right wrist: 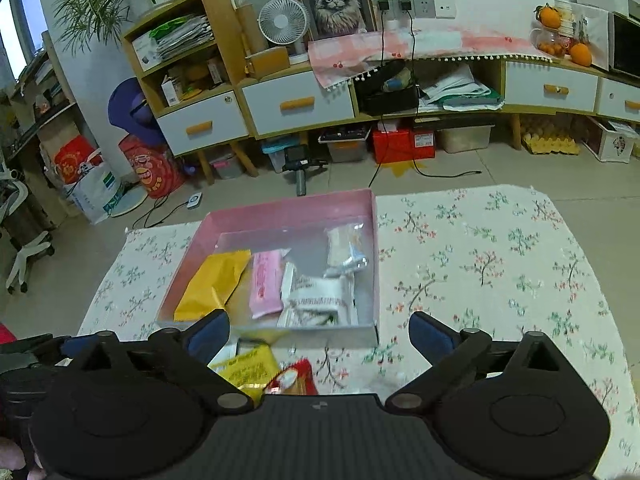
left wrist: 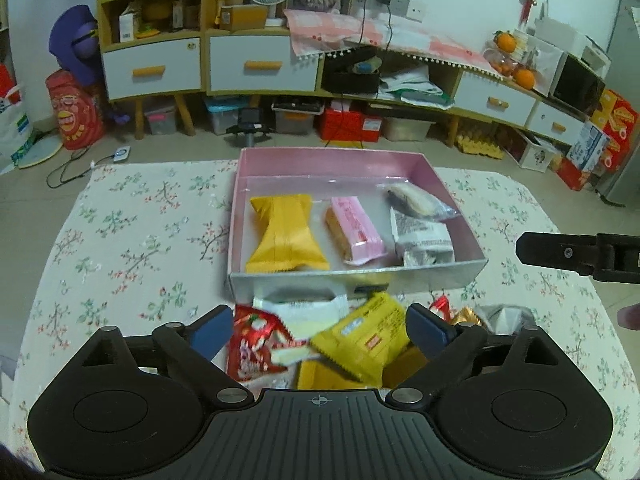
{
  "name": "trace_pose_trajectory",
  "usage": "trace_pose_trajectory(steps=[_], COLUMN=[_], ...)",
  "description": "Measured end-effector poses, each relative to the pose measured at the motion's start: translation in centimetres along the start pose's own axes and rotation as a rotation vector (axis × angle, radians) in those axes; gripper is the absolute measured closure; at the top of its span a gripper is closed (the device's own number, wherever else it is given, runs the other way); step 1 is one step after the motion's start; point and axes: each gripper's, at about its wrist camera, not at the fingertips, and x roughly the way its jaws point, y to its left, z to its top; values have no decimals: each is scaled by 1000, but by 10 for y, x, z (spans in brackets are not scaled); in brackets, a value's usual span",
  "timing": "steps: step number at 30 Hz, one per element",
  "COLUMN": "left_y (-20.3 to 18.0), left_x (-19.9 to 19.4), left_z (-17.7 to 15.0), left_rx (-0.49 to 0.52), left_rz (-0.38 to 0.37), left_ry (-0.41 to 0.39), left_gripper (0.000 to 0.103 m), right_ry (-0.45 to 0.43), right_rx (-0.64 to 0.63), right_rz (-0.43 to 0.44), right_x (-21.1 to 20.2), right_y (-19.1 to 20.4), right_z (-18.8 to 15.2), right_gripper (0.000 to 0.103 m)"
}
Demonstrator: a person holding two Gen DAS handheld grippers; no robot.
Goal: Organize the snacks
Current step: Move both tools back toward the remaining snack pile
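Note:
A pink box sits on the flowered tablecloth. In it lie a yellow packet, a pink packet, a clear-wrapped pastry and a white printed packet. My left gripper stands open above a loose pile in front of the box: a red packet, a white packet and a yellow packet. My right gripper is open too, just short of the pink box, with the yellow packet and red packet below it. Nothing is held.
The right gripper's black finger juts in at the right edge of the left wrist view. Low cabinets with white drawers stand beyond the table, with boxes on the floor. The tablecloth spreads bare to the right of the box.

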Motion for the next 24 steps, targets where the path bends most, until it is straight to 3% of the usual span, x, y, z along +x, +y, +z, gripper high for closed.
trace_pose_trajectory(steps=[14,19,24], left_y=[29,43,59], left_x=[0,3,1], left_z=[-33,-43,-49], left_rx=[-21,-30,-31], left_rz=[19,52,64], left_ry=[54,115,125], left_gripper=[8,8,8], right_ry=[37,52,66], right_rx=[-33,-89,-169], right_rz=[31,42,66], right_x=[4,7,11], right_y=[12,25,37], right_z=[-38,-45,-56], right_gripper=[29,29,29])
